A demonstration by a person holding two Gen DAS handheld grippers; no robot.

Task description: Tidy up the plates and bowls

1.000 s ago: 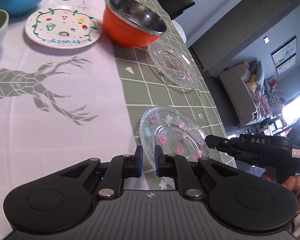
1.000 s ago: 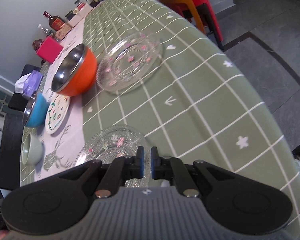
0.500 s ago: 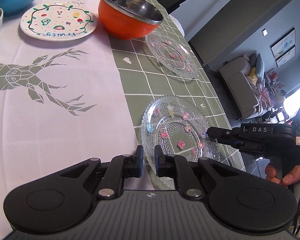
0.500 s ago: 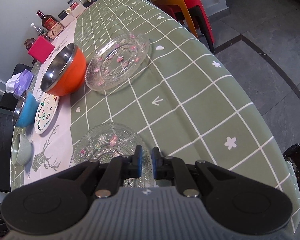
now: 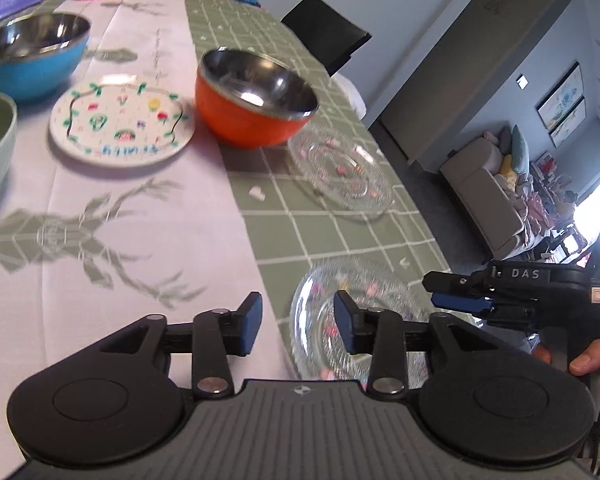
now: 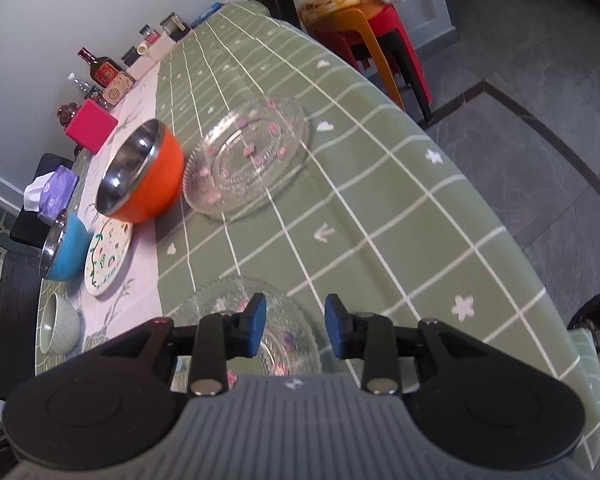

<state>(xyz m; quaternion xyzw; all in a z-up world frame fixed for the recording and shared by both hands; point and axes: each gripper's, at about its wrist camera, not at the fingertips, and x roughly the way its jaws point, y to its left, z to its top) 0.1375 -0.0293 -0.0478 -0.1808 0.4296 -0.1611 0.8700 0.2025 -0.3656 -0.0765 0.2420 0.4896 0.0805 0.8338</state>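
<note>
Glass plates (image 5: 342,168) (image 5: 356,312) lie apart on the green tablecloth (image 6: 380,220), bowls (image 5: 256,108) unstacked, so sorting looks barely begun; left gripper (image 5: 296,322) and right gripper (image 6: 295,326) hover over the near plate, jaws opening, empty.

Light: bright daylight, strongest from the window (image 5: 598,210) at the right edge of the left wrist view, where it burns out white.
Glare: white spots on the steel inside the orange bowl (image 5: 256,106) and blue bowl (image 5: 34,56).
Shadows: soft and short, beside the orange bowl.
Blur: left view smeared, worst on the painted plate (image 5: 120,122); right view sharper.
Distortion: fisheye bends the table edge (image 6: 452,160) and corners.
</note>
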